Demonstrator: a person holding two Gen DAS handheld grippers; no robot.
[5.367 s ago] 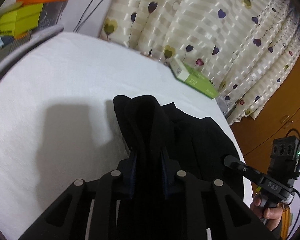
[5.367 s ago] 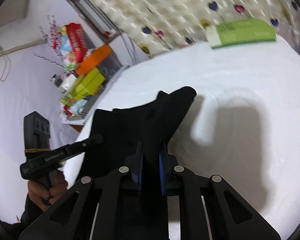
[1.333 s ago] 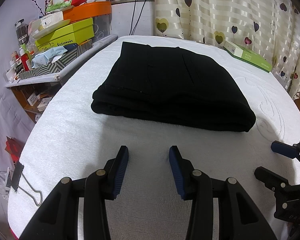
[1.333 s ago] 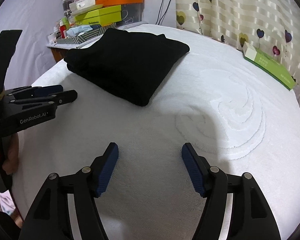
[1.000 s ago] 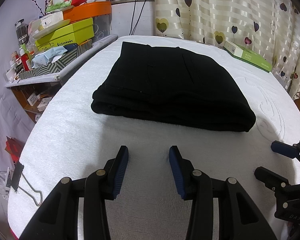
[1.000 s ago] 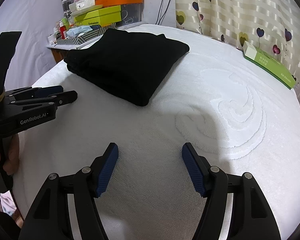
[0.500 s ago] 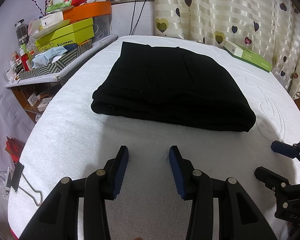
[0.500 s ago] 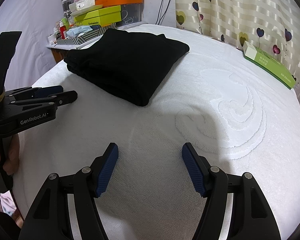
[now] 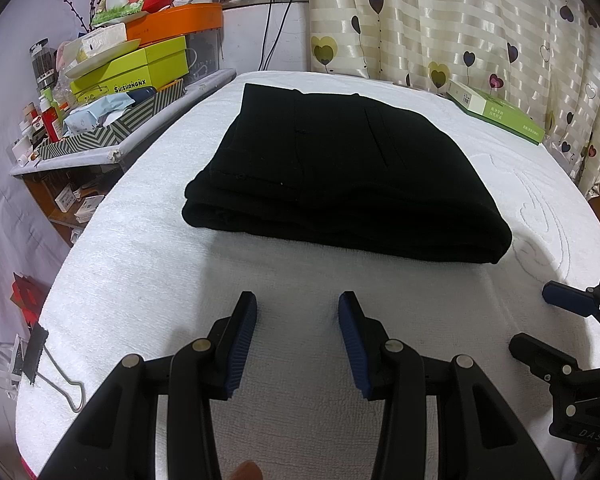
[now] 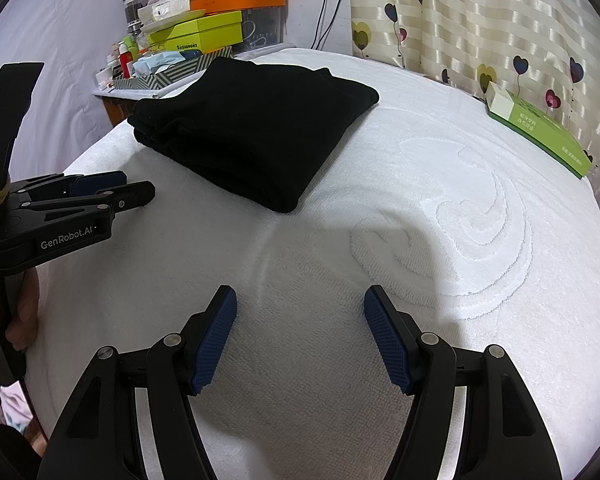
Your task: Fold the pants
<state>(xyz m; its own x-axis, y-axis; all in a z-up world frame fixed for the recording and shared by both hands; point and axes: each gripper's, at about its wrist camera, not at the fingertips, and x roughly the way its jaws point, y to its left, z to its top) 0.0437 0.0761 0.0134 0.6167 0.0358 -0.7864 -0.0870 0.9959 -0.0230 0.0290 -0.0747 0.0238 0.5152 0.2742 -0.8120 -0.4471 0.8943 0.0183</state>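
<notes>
The black pants (image 9: 340,176) lie folded in a flat rectangular stack on the white towel-covered table (image 9: 148,272); in the right wrist view the pants (image 10: 256,128) sit at the upper left. My left gripper (image 9: 298,312) hovers open just in front of the stack's near edge, holding nothing. My right gripper (image 10: 300,300) is open over bare towel, to the right of the stack and well clear of it. Each wrist view shows the other gripper at its edge: the right gripper (image 9: 548,320) and the left gripper (image 10: 136,190), with a hand on the left one's handle.
A green-and-white box (image 9: 496,110) lies at the table's far right edge by the heart-print curtain (image 9: 460,20). A cluttered shelf with yellow and orange boxes (image 9: 140,68) stands to the left. A binder clip (image 9: 36,356) grips the towel's near left edge.
Since 5.4 s ago both grippers have let go of the pants and pulled back; the pants now lie folded. Over the last second nothing has moved.
</notes>
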